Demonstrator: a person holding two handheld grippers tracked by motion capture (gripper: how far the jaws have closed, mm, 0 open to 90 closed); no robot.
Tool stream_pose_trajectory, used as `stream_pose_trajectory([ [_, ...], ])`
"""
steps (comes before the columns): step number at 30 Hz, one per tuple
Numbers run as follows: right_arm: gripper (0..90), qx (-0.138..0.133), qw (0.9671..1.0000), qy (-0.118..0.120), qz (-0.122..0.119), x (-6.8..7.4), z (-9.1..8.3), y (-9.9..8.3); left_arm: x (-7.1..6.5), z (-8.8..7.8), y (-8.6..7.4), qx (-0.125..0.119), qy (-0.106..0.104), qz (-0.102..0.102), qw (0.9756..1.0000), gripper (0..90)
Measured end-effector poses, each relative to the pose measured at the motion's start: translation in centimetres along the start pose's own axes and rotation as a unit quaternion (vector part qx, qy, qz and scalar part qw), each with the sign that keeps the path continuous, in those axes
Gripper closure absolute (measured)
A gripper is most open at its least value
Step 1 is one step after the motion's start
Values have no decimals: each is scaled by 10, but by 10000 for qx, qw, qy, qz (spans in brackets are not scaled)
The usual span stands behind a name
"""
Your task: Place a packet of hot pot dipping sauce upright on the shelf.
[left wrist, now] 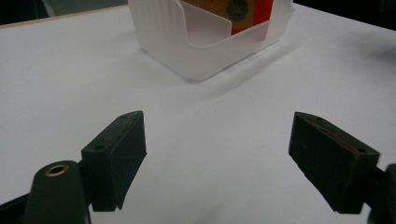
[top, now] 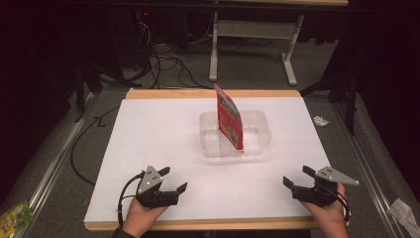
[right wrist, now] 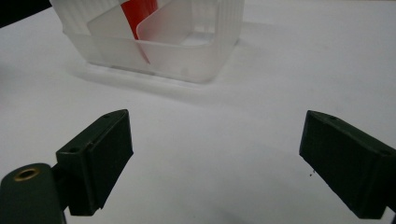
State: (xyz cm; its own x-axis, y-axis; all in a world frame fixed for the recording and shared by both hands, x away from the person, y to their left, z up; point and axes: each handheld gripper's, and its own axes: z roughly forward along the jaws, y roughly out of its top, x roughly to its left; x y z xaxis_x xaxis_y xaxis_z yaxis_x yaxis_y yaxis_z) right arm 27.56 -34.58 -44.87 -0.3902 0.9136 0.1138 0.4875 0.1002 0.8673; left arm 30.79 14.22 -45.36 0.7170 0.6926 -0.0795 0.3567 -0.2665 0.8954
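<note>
Left gripper and right gripper rest spread wide, holding nothing, at the white table's near edge. A red packet stands tilted in the translucent plastic tub mid-table; beyond, grey carpet and cables.

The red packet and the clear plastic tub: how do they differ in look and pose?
The red packet is opaque, flat and printed; the clear plastic tub is translucent, plain and hollow. The packet stands on edge, tilted, taller than the tub, which sits low and flat on the white table. Neither gripper touches them.
</note>
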Motion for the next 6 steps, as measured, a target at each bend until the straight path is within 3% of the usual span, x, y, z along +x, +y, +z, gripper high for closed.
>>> stream_pose_trajectory([
  [6, 94, -74, 9999, -85, 61, 1, -1, 2, 1, -2, 0, -27, -84, -94, 9999, 196],
])
